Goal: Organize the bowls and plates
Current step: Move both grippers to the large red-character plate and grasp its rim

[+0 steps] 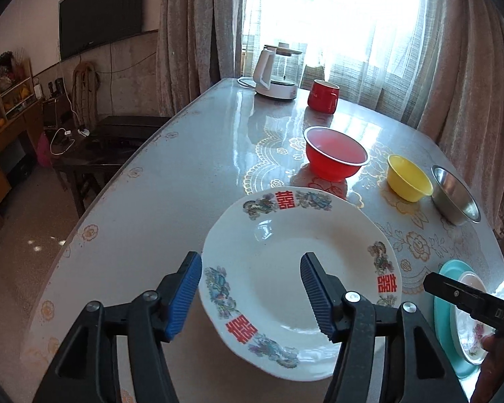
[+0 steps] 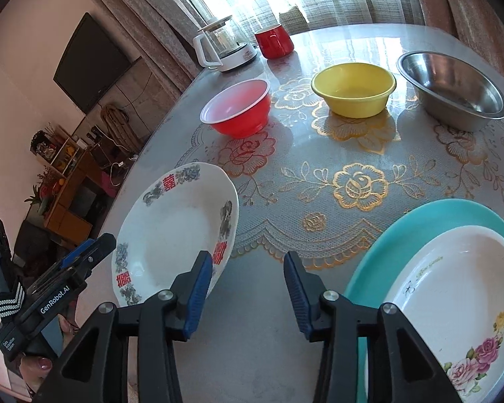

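A white plate (image 1: 299, 268) with red characters and dragon prints lies flat near the table's left edge. My left gripper (image 1: 250, 288) is open, one blue pad outside the plate's left rim and the other over its well. The same plate (image 2: 174, 231) shows in the right wrist view. My right gripper (image 2: 247, 285) hangs open and empty over bare tablecloth, between that plate and a teal plate (image 2: 403, 228) that carries a white flowered dish (image 2: 453, 285). Farther back stand a red bowl (image 2: 238, 107), a yellow bowl (image 2: 352, 89) and a steel bowl (image 2: 453, 90) in a row.
A white kettle (image 1: 275, 74) and a red mug (image 1: 322, 95) stand at the table's far end by the curtained window. The table's edge (image 1: 124, 181) curves close along the left of the white plate. A dark bench and shelves stand beyond it.
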Motion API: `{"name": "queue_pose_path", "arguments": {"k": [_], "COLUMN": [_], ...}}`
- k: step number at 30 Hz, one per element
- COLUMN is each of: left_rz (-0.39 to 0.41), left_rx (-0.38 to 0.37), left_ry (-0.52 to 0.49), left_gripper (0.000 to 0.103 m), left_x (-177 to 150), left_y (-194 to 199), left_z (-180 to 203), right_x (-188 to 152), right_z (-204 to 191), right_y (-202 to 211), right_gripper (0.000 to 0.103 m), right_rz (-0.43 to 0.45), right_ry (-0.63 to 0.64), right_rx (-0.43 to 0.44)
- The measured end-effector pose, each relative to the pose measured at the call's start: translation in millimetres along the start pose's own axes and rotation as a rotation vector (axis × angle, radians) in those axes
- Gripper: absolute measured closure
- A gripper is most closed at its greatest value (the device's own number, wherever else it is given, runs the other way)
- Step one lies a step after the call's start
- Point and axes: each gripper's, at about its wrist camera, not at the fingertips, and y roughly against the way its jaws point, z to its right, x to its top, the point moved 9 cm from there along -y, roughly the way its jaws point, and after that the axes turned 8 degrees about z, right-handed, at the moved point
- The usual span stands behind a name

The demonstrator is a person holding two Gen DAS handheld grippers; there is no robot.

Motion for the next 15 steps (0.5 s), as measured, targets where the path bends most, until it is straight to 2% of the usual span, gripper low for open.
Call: {"name": "queue_pose_path", "arguments": {"k": [7, 13, 15], "left_rz": [-0.025, -0.074, -0.081], "left_rx": [0.038, 0.01, -0.035], "left_ry": [0.129, 0.192, 0.219], "left_gripper": [0.037, 0.037, 0.037], "left_x": [0.5, -8.8, -11.0], "left_y": [-20.8, -43.5, -49.0], "left_z": [-46.2, -59.1, -56.9], "right_x": [4.3, 7.0, 8.0], "right_z": [-3.2, -10.9, -14.2], "right_y": [-19.9, -37.8, -43.1], "right_gripper": [0.058, 0.058, 0.058], "right_rz": [-0.011, -0.019, -0.016], "right_ry": [-0.061, -0.054, -0.042], "right_rx": [0.031, 0.046, 0.05]}}
